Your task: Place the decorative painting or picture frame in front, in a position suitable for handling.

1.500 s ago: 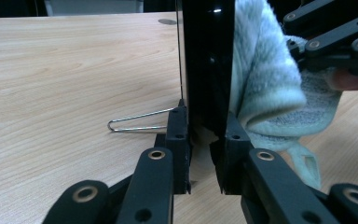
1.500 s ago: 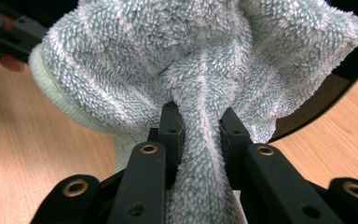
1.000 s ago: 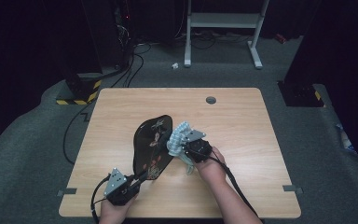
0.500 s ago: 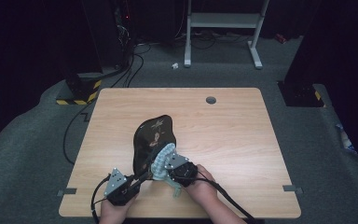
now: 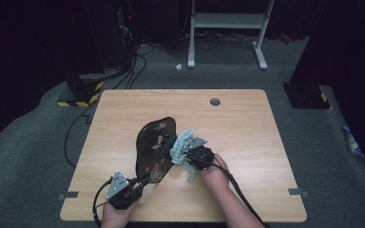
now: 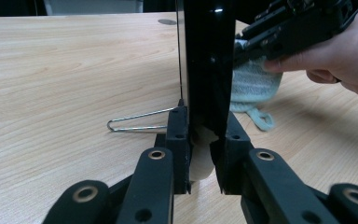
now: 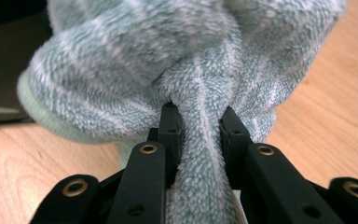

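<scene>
High view: black lacquered leaf-shaped tray [image 5: 154, 147] getting wiped with a fluffy pale-green towel [image 5: 181, 145], mid-table.

Left gripper [image 5: 132, 186] sits at about 7 o'clock from the tray and clamps its near edge, holding it tipped up on the light wooden table [image 5: 247, 123]; right gripper [image 5: 190, 153] at 3 o'clock presses the towel on the tray face. Left gripper view: jaws clenched on the tray's thin black edge [image 6: 205, 70], a bent wire clip [image 6: 137, 120] lying at 9 o'clock, towel [image 6: 254, 86] at 2 o'clock. Right gripper view: jaws pinched tight on a bunched fold of towel [image 7: 196, 70]. Risk, I reckon: glossy edge is slippery, so a hard push from the towel could twist the tray out of that narrow pinch and drop it flat.
</scene>
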### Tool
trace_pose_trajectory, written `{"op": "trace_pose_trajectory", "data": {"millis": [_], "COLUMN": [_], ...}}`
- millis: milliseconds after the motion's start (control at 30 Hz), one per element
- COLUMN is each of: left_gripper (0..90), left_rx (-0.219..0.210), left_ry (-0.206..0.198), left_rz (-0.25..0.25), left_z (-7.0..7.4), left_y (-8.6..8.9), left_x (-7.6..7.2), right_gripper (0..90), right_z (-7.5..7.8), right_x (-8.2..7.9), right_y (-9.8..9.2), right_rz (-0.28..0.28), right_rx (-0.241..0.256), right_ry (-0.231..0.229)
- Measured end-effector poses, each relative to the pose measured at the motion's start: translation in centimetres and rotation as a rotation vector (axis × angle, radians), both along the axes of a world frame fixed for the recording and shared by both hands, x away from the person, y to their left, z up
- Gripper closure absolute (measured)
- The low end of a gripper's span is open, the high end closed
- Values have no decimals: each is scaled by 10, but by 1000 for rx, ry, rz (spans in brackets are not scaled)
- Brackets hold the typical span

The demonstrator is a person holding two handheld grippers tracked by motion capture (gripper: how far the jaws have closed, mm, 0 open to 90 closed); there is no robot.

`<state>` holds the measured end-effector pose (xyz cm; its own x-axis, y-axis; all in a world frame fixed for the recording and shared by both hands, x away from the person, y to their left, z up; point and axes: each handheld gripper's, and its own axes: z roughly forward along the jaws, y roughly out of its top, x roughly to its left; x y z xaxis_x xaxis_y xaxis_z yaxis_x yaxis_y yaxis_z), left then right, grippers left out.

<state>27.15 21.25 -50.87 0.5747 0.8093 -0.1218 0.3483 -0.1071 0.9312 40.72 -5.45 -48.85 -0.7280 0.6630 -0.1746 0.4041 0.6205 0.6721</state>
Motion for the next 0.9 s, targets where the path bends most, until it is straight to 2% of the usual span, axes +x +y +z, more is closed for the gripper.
{"op": "trace_pose_trajectory", "data": {"millis": [133, 167, 200, 233, 267, 333, 367, 400, 467, 700, 800, 900], "left_gripper": [778, 778, 778, 778, 778, 779, 779, 779, 779, 779, 779, 779], "left_rx": [-1, -2, -2, -2, -2, -3, -5, -5, -7, -6, -7, -6], "left_ry": [0, 2, 2, 2, 2, 3, 3, 3, 5, 8, 7, 7], "left_rz": [1, 1, 1, 2, 2, 2, 4, 4, 5, 3, 2, 3], "left_z": [0, 0, 0, 0, 0, 0, 0, 0, 0, 0, 0, 0], "left_y": [0, 0, 0, 0, 0, 0, 0, 0, 0, 0, 0, 0], "left_x": [0, 0, 0, 0, 0, 0, 0, 0, 0, 0, 0, 0], "right_gripper": [748, 748, 748, 748, 748, 748, 748, 748, 748, 748, 747, 748], "right_z": [-5, -7, -7, -9, -9, -10, -12, -12, -13, -15, -15, -14], "right_x": [-16, -26, -26, -37, -37, -50, -62, -62, -73, -72, -58, -37], "right_y": [9, 15, 15, 20, 20, 27, 33, 33, 39, 37, 30, 19], "right_rz": [62, 100, 100, 138, 138, 179, 221, 221, 250, 249, 213, 144], "right_rx": [-6, -16, -16, -11, -11, -14, -17, -17, -28, -34, -46, -35], "right_ry": [14, 16, 16, 24, 24, 25, 24, 24, 17, 21, 17, 22]}}
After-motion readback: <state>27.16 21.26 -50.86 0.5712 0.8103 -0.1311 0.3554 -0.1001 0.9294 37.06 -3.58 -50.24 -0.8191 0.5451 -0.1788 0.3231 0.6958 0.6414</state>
